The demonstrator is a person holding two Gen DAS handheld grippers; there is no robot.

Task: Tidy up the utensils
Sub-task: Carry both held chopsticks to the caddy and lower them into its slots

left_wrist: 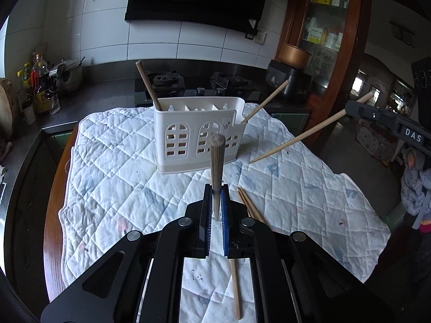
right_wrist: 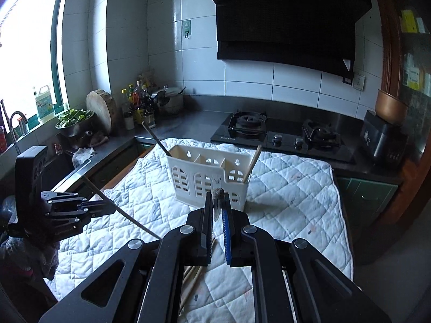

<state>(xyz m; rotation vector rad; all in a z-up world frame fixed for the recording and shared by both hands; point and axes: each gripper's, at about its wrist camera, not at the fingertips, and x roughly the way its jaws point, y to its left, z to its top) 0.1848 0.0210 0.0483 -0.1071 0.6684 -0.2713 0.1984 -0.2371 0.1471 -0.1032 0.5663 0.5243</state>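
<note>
A white utensil caddy [left_wrist: 199, 137] stands on the quilted cloth [left_wrist: 121, 161], also seen in the right wrist view [right_wrist: 207, 177]. One chopstick [left_wrist: 148, 86] leans in its left compartment and another [left_wrist: 265, 102] in its right. My left gripper [left_wrist: 216, 202] is shut on a chopstick [left_wrist: 216, 161] that points up toward the caddy. My right gripper [right_wrist: 216, 210] is shut on a chopstick [right_wrist: 217, 194], seen end-on; in the left wrist view it [left_wrist: 304, 134] slants down over the cloth to the caddy's right. Loose chopsticks [left_wrist: 249, 204] lie on the cloth.
A gas stove [right_wrist: 282, 134] and dark counter [right_wrist: 194, 123] lie behind the cloth. Bottles and a pot [right_wrist: 167, 102] stand at the back left. A black cooker [right_wrist: 382, 137] sits at the right. A wooden cabinet [left_wrist: 323, 27] stands beyond. The table's wooden edge [left_wrist: 54, 188] shows left.
</note>
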